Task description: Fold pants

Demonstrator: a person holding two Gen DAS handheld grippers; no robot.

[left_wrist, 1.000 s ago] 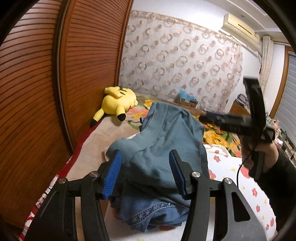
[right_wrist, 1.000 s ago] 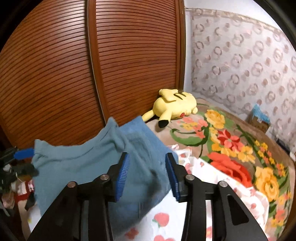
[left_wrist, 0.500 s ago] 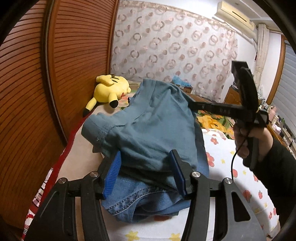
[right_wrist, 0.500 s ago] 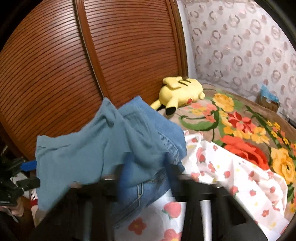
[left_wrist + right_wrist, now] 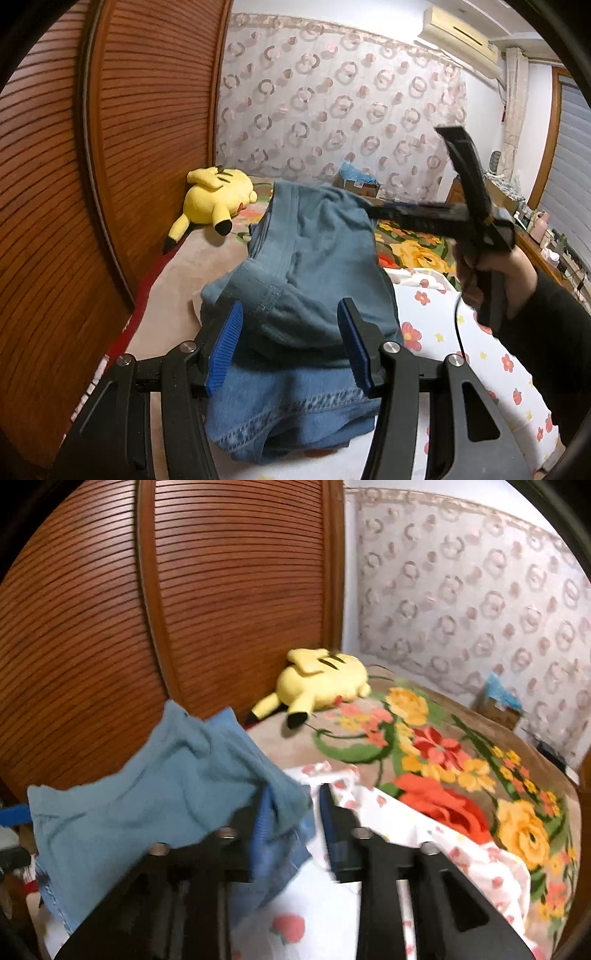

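Spreading across most of both views, the bed [image 5: 461, 775] with its flowered covers carries the pants [image 5: 314, 266], heaped near its front edge, teal part bunched over a denim layer; no tidy fold shows, so most of the work looks undone. Behind them lies a yellow plush toy [image 5: 214, 199]. The left gripper [image 5: 291, 347] stands half open, cloth between its pads but unpinched. The right gripper [image 5: 291, 823] is opening, a teal corner between its jaws.

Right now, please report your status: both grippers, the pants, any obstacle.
Left gripper open, pants bunched between its pads, not pinched. Right gripper opening, pants corner between its jaws. Yellow plush toy further up the bed, clear of the pants.
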